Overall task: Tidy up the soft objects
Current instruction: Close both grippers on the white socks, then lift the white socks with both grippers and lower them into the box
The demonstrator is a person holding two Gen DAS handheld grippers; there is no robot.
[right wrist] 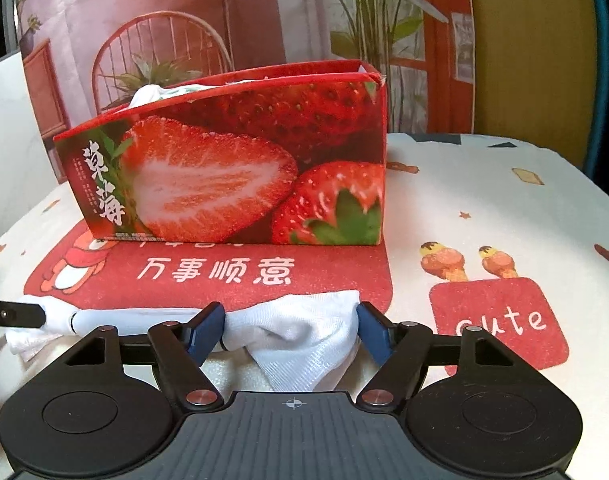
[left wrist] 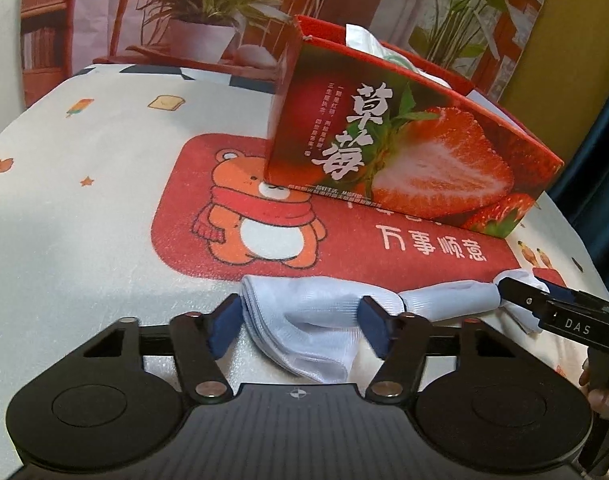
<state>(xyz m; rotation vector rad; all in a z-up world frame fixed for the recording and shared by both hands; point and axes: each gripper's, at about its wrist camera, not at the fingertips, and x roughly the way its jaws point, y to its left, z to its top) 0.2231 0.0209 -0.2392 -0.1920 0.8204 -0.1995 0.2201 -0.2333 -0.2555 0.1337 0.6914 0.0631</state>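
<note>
A pale blue-white sock (left wrist: pixel 316 312) lies stretched across the table's near edge, in front of a red strawberry box (left wrist: pixel 404 152). My left gripper (left wrist: pixel 298 326) has its blue pads on either side of one end of the sock, jaws fairly wide. My right gripper (right wrist: pixel 290 330) holds the other end (right wrist: pixel 300 332) the same way; its tip also shows in the left wrist view (left wrist: pixel 520 294) pinching the sock's end. The box (right wrist: pixel 240 168) holds white cloth (right wrist: pixel 160 92) poking above its rim.
The table wears a white cartoon-print cloth (left wrist: pixel 84 208) with a red bear panel (left wrist: pixel 264 220) and a red "cute" patch (right wrist: pixel 500 320). A printed backdrop with plants and a chair stands behind the box. A yellow panel (right wrist: pixel 528 48) is at the far right.
</note>
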